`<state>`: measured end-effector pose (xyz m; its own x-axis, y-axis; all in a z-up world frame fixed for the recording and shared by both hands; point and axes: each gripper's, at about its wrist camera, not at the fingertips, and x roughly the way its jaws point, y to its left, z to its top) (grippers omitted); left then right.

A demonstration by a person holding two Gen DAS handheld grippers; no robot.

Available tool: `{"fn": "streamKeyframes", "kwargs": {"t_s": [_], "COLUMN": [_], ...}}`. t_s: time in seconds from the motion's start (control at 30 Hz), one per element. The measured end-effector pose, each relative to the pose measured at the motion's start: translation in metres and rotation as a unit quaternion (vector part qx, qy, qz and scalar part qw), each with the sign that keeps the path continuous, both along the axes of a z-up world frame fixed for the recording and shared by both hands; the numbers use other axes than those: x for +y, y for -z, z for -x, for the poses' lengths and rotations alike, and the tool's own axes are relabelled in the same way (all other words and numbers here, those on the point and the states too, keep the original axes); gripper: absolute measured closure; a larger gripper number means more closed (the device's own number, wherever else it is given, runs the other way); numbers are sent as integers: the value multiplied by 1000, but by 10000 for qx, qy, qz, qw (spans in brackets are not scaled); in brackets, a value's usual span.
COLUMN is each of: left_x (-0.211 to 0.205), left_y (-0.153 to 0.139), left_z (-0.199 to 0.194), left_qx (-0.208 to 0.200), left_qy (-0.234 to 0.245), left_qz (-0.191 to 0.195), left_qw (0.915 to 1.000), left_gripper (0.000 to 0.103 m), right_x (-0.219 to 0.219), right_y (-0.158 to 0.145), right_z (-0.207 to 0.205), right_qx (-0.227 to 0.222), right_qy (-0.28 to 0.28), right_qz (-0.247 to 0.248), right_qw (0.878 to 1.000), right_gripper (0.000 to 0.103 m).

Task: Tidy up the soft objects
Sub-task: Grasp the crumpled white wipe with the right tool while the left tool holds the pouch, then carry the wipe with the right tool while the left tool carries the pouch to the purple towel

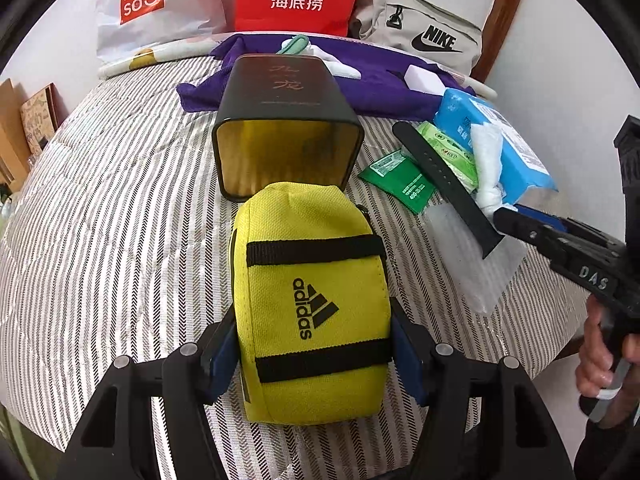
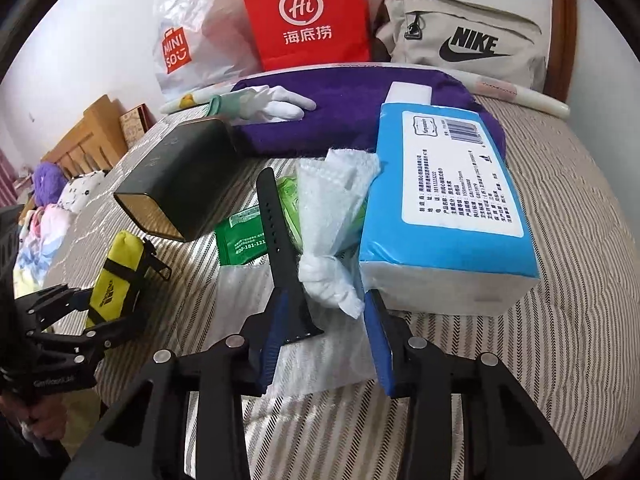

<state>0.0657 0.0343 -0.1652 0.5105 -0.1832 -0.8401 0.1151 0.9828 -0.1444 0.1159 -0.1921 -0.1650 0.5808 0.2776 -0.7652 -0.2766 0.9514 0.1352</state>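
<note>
Currently the left claw point(image 1: 316, 354) is squeezing 1 yellow pouch point(image 1: 312, 304) near 1 black tin point(image 1: 288, 128), while the right claw point(image 2: 322, 334) is gaping around 1 black strap point(image 2: 280, 240) and 1 knotted tissue point(image 2: 328, 284).

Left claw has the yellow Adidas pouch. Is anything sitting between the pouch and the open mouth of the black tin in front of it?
Nothing visible. The left claw grips the yellow pouch by its sides, and the pouch's far end already sits right at the black tin's open gold-lined mouth. The watch strap and green packets lie off to the right, clear of that line.
</note>
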Motion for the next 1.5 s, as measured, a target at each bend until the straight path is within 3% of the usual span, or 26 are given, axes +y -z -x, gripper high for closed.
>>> {"fn": "streamKeyframes", "kwargs": {"t_s": [0.13,0.4,0.53,0.8,1.03,1.27,1.5], "left_x": [4,12,13,14,9,3,5], "left_y": [0,0,0,0,0,0,0], "left_z": [0,2,2,2,0,0,0], "left_qx": [-36,-89,-84,-57,-17,-2,5], "left_qy": [57,130,139,103,21,-50,-119], "left_qz": [101,339,369,391,238,34,93], "left_qw": [9999,9993,9992,9992,9997,10000,9999], "left_gripper": [39,38,37,37,37,37,37], "right_x": [6,17,21,11,-7,-30,-52], "right_y": [4,8,10,-16,-33,-9,7], "right_z": [3,-7,-11,11,50,78,67], "right_qx": [-29,82,60,-222,-167,211,383], "right_qy": [154,472,370,182,-99,-115,113], "right_qz": [84,37,-5,-62,-13,508,546], "right_qw": [9998,9988,9993,9996,9998,9984,9977], "right_gripper": [82,80,86,88,88,88,83]}}
